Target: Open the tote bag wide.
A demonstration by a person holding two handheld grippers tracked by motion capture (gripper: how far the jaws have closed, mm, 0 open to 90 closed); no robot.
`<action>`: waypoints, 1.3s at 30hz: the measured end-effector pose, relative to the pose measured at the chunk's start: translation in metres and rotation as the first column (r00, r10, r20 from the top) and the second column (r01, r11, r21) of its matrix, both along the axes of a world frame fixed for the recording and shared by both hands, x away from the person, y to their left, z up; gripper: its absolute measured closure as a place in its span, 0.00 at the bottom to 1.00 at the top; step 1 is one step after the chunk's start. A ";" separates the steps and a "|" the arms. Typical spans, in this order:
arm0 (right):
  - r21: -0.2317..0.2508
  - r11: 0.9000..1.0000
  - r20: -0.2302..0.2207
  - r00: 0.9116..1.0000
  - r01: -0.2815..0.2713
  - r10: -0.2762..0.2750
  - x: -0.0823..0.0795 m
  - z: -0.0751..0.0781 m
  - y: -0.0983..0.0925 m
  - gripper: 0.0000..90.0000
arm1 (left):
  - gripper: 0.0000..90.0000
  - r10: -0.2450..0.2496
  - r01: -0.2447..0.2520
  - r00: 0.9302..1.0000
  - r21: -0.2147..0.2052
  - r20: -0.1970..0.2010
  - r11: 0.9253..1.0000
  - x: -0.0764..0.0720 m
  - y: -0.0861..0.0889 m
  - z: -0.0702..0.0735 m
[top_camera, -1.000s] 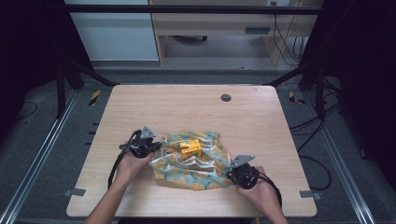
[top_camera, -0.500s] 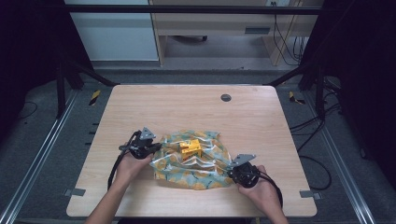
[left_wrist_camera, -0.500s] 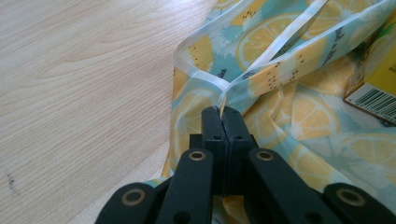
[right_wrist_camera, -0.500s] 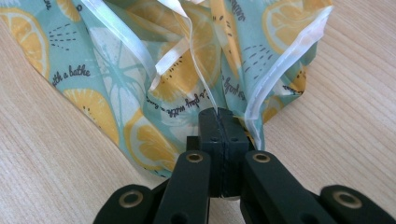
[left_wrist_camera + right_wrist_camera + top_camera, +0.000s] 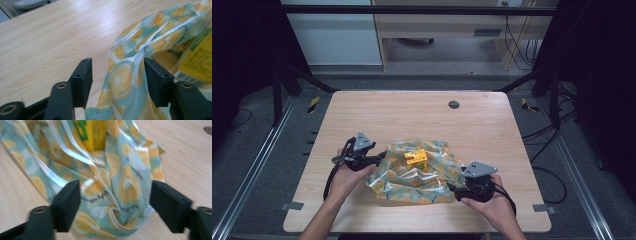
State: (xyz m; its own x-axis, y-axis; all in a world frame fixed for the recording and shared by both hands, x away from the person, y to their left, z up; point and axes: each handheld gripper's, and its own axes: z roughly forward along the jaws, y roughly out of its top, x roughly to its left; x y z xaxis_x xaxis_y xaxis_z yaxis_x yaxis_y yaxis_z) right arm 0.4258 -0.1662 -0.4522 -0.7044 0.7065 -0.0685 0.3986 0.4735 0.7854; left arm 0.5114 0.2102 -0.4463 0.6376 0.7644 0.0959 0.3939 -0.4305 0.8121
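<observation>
On the near half of a light wooden table (image 5: pixel 402 112) lies a crumpled plastic bag (image 5: pixel 414 176) printed with yellow lemons on pale teal, with white bands along its edges. A small yellow box (image 5: pixel 416 158) sits in the bag's open top, near the middle of the table's width.

At the bag's left end, the left gripper (image 5: pixel 371 161) is held in the person's left hand (image 5: pixel 346 179). Its jaws have just been opening and now stand apart; a fold of the bag hangs between them, lying against one pad and clear of the other. At the bag's near right corner, the right gripper (image 5: pixel 455 190) is held in the right hand (image 5: pixel 492 206). Its jaws have also just been opening and stand wide, with the bag's bunched corner loose between them.

A round dark grommet (image 5: pixel 454 104) is set into the tabletop toward the far edge, well apart from the bag. Beyond the table are a grey floor, a pale cabinet and a wooden desk with hanging cables; dark frame posts stand at both sides.

From the left gripper view, the box (image 5: pixel 197 63) shows a barcode on a white strip and a green edge. From the right gripper view, the bag (image 5: pixel 105 182) appears blurred, with the box (image 5: pixel 93 133) standing in its mouth.
</observation>
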 end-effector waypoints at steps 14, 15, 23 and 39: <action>0.152 0.986 0.138 0.986 0.070 -0.091 0.001 0.050 -0.017 0.10 | 0.22 0.075 -0.068 0.994 -0.091 0.076 0.994 -0.020 0.017 0.040; 0.166 0.980 0.125 0.984 0.106 -0.128 0.005 0.052 -0.022 0.10 | 0.21 0.084 -0.078 0.993 -0.080 0.081 0.994 -0.023 0.022 0.041; 0.180 0.932 0.106 0.936 0.313 -0.335 0.024 0.049 -0.059 0.07 | 0.13 0.169 -0.165 0.984 -0.071 0.062 0.984 -0.040 0.062 0.034; 0.037 0.915 -0.010 0.916 0.402 -0.402 0.035 -0.021 -0.091 0.11 | 0.07 0.231 -0.232 0.973 -0.052 -0.026 0.971 -0.049 0.123 -0.017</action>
